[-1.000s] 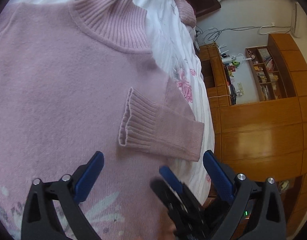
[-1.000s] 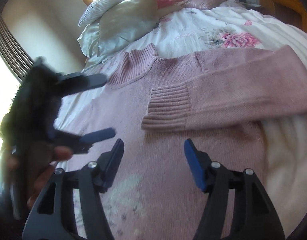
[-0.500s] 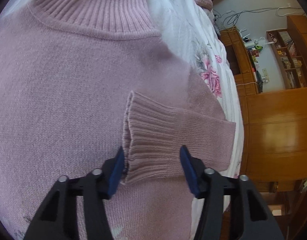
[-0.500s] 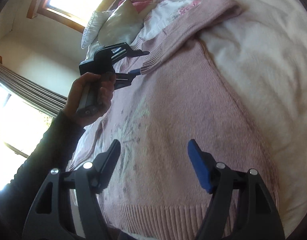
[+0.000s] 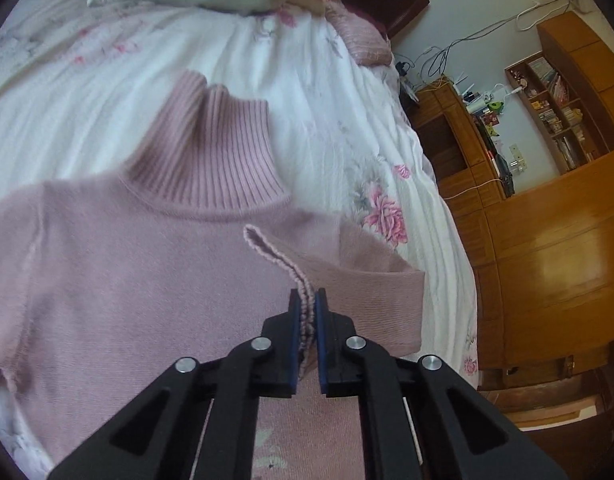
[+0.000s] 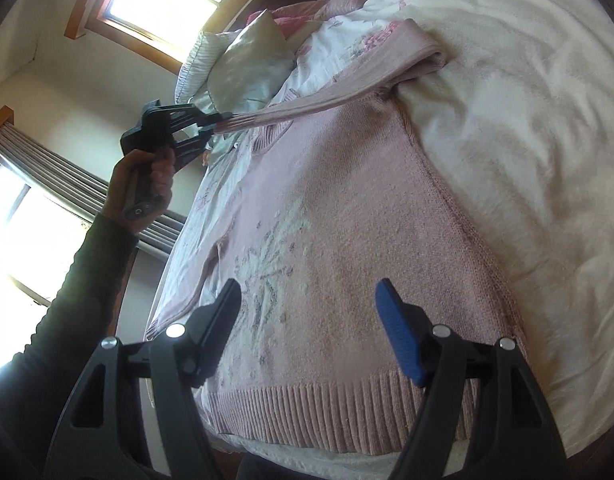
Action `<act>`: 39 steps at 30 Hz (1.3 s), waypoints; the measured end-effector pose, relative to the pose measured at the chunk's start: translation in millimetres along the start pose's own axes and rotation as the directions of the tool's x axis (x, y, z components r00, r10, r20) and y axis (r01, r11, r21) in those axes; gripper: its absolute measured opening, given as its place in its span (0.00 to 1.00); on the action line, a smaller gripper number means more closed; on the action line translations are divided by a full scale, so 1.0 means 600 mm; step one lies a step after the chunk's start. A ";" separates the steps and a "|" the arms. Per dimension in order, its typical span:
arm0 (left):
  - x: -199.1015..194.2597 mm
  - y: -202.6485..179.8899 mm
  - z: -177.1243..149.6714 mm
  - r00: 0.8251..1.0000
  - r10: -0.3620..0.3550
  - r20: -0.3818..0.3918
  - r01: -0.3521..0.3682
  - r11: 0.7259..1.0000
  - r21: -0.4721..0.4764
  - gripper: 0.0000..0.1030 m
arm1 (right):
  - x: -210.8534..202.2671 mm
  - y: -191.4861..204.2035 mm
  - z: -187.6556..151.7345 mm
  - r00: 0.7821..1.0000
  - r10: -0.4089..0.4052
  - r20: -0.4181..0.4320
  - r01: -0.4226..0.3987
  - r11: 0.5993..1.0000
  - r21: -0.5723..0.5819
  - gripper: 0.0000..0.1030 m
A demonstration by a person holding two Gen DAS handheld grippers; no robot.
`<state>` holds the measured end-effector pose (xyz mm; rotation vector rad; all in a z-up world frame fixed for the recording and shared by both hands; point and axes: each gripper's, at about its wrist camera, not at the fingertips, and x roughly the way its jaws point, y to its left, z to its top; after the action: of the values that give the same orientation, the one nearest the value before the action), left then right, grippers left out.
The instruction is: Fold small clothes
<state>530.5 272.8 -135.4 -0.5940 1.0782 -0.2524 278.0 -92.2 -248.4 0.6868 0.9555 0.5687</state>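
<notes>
Your left gripper is clamped on the sleeve cuff, lifted above the pink sweater spread on the bed; your right gripper hovers spread apart over its hem.

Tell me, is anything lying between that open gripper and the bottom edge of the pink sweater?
Nothing visible does. The right gripper hangs open above the sweater, with the ribbed hem bare just below it. The left gripper is up by the collar, shut on the sleeve cuff.
</notes>
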 end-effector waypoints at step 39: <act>-0.096 0.444 -0.041 0.995 0.097 0.018 -0.086 0.944 -0.319 0.06 | 0.083 0.066 -0.025 0.996 0.000 -0.088 -0.005 0.999 -0.053 0.68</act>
<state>458.2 509.8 -251.8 -0.8314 1.1191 0.0154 282.6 -26.7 -251.9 0.6192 1.0185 0.6286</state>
